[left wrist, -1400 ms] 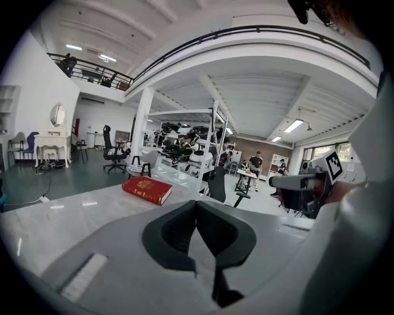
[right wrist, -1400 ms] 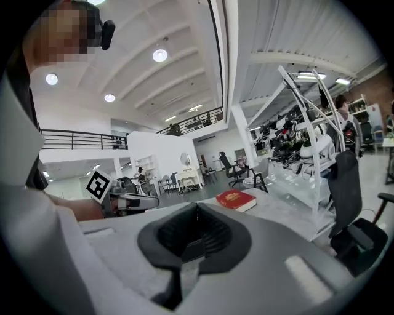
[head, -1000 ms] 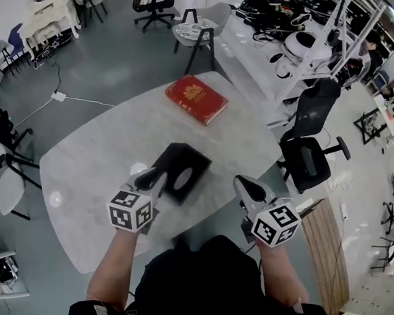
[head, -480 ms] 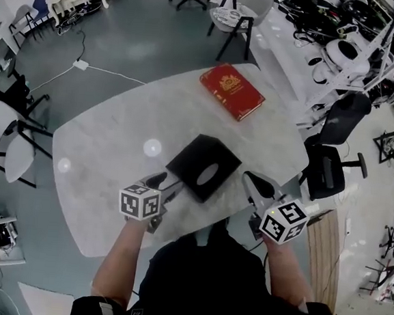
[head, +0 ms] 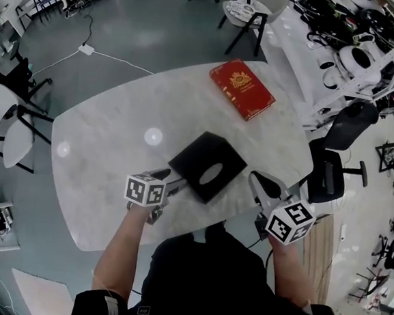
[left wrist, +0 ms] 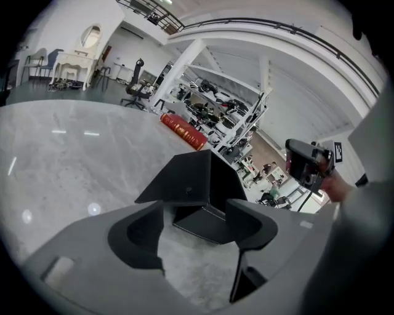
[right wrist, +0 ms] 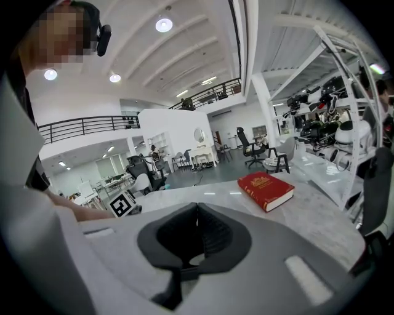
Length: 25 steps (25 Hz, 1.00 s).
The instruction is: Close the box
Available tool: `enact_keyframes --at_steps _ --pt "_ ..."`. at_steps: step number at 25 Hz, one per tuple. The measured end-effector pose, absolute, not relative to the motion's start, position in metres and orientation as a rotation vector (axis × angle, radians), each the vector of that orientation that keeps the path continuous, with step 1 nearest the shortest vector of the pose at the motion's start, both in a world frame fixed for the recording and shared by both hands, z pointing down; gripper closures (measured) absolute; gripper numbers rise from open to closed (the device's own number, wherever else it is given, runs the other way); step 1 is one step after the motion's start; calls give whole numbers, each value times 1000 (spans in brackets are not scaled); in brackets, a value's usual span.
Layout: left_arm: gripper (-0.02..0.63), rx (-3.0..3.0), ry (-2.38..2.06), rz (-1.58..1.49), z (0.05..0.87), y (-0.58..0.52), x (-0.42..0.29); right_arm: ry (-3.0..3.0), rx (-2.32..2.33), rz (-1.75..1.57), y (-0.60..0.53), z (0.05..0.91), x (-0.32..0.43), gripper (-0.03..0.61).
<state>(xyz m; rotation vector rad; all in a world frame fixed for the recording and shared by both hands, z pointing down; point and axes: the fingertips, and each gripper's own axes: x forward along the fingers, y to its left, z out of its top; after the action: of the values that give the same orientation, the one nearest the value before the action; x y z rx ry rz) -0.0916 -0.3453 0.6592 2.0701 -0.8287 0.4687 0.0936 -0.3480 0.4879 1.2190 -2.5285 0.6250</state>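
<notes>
Box (head: 207,166) sits on the white stone table (head: 108,152), close to the edge nearest the person and about halfway along that edge. It is black, with an oval mark on its top. It is turned so that one corner points at the person. In the left gripper view the box (left wrist: 197,184) has a flat top that sticks out over a lower part. I cannot tell if the top is all the way down.

The left gripper (head: 167,180) is right beside the box, at its near left side. Its jaws are opening and they hold nothing. In its own view the left gripper (left wrist: 194,227) has only bare table between the jaws, and the box stands just past their tips.

The right gripper (head: 262,185) is near the right side of the box, over the table's near edge, and does not touch it. In its own view the right gripper (right wrist: 196,231) has its jaws pressed together with nothing in them.

A red book (head: 242,89) lies flat near the far right edge of the table, well apart from the box. A black office chair (head: 333,165) stands on the floor past the right edge.
</notes>
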Motion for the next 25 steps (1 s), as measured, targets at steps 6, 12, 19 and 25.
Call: enact_keyframes --at_steps 6,12,19,25 --pt "304 2056 -715 486 670 -343 -81 -2513 1214 636 -351 494 95 575" --pt "301 2038 -635 515 674 -341 -76 -2503 1213 648 -350 499 94 575" --pt "299 1992 -649 470 676 -339 -75 -2508 1218 646 -346 496 94 575" --pt "285 1974 -594 462 679 -341 -70 -2504 1220 643 -339 495 93 575"
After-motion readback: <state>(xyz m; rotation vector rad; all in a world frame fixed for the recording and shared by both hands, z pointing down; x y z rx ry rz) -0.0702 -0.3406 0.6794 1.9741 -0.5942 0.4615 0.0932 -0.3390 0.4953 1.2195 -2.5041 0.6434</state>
